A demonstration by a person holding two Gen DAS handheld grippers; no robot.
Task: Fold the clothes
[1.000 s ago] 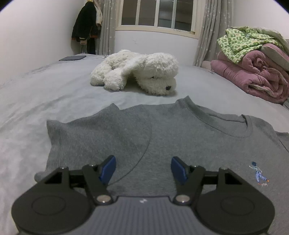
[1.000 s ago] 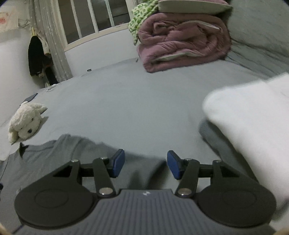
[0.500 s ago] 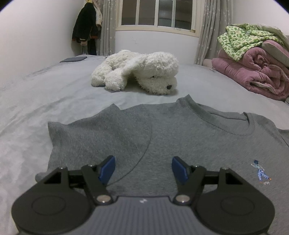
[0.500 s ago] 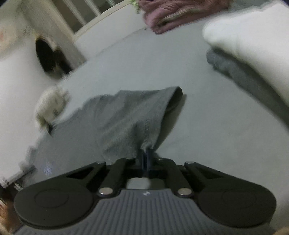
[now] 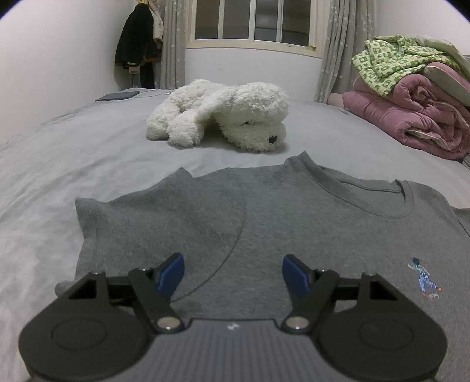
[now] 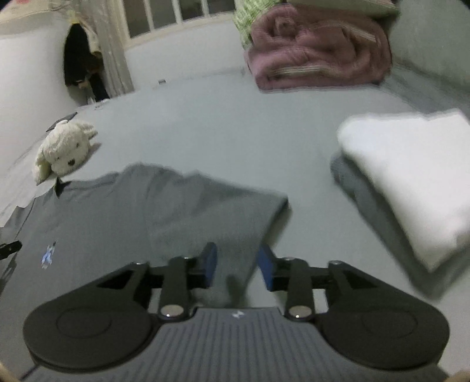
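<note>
On grey bed (image 5: 73, 152), grey T-shirt (image 5: 293, 223), right tongs (image 6: 237, 266) opening.

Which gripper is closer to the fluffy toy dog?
Left. The left gripper hangs open over the grey shirt, with the toy dog just past the collar. The right gripper, jaws opening around the folded sleeve, is at the shirt's far side.

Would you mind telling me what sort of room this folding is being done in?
Most likely a bedroom: the grey T-shirt lies on a wide bed, with a white plush dog, rolled quilts and a curtained window behind.
</note>
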